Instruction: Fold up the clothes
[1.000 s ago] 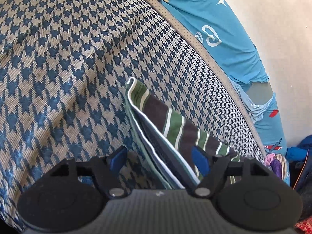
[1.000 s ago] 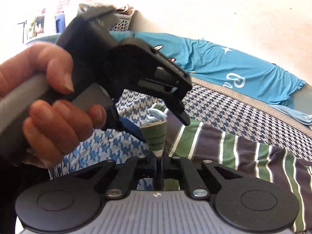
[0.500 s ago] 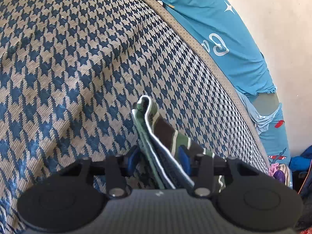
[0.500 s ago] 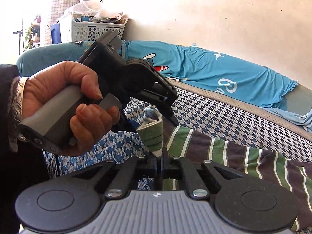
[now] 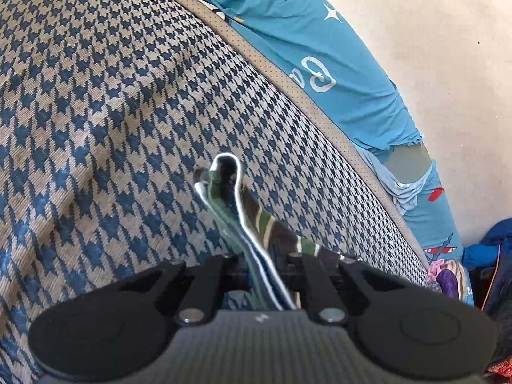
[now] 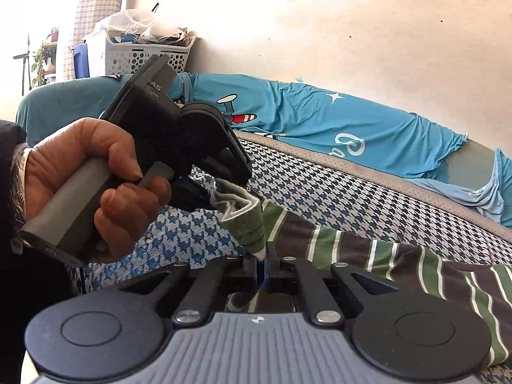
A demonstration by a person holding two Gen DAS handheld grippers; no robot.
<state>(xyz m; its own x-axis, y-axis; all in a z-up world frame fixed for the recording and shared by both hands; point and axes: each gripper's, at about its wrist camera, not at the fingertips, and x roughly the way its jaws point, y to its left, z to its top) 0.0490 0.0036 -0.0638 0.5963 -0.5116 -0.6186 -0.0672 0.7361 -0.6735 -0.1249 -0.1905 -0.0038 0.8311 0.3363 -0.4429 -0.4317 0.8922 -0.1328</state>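
Both tongs, left [image 5: 262,275] and right [image 6: 262,264], pinch striped garment [image 6: 368,256] (left just closed).

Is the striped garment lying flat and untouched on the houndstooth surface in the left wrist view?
No: the left tongs are shut on a bunched edge of the striped garment, which stands up above the houndstooth surface.

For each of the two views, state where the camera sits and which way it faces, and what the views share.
Left wrist: sits on the left gripper, looks down along its fingers at the striped garment pinched there, over the houndstooth cover; only that gripper shows.
Right wrist: sits on the right gripper, shut on the same garment's hem, faces across the bed toward the wall; the person's left hand shows, holding the left gripper.
Shared: garment, houndstooth cover, blue sheet, left gripper.
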